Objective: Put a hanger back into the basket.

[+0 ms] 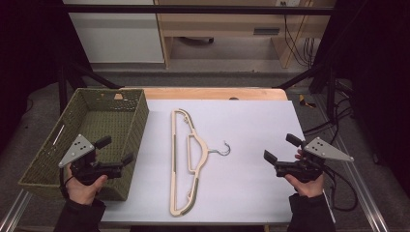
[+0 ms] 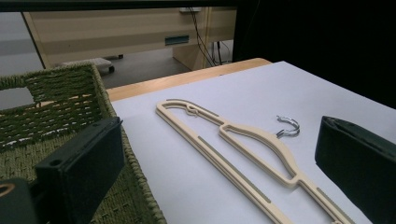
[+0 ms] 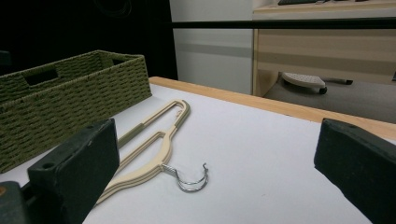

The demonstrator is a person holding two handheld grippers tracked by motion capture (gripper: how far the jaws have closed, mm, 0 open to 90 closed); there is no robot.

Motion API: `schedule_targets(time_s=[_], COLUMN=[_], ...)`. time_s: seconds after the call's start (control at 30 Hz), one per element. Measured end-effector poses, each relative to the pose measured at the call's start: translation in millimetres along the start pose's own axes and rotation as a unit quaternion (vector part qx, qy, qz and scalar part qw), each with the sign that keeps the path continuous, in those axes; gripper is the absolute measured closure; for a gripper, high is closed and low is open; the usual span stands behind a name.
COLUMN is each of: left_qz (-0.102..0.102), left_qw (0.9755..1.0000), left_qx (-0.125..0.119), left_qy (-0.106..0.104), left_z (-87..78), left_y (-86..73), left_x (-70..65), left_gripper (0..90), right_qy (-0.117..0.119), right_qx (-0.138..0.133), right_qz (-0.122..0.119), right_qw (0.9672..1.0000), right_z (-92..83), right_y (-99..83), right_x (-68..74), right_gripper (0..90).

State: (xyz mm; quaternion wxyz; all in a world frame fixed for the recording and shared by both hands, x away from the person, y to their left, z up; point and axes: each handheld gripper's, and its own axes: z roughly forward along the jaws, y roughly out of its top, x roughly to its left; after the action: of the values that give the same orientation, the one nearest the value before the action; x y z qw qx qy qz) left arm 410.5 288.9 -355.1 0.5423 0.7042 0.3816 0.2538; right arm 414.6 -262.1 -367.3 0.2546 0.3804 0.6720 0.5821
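No text, label, brand, number or sign can be read in any of the views; the cream hanger (image 1: 186,162) at the centre of the high view bears no lettering that can be made out; the green woven basket (image 1: 126,140) at the left carries none; the dark strip on the cabinet (image 1: 266,31) at the upper middle is too small to read.
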Motion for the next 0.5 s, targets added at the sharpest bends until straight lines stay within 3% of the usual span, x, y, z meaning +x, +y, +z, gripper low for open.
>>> schedule_targets(time_s=[0.2,0.5], left_qz=[0.003,0.018], left_qw=[0.9999,0.9983], left_qx=[0.001,0.036], left_qy=[-0.011,-0.042], left_z=[3.4,31.3], left_y=[3.3,-4.2], left_x=[-15.9,-52.7], left_gripper=[2.5,4.1], right_qy=[-0.002,0.0], right_qx=[0.004,0.012], right_qz=[0.002,-0.002], right_qw=[1.0,0.9999], right_z=[1.3,3.7], right_y=[-0.7,-0.1], right_x=[0.4,3.1], right_gripper=[1.0,1.4])
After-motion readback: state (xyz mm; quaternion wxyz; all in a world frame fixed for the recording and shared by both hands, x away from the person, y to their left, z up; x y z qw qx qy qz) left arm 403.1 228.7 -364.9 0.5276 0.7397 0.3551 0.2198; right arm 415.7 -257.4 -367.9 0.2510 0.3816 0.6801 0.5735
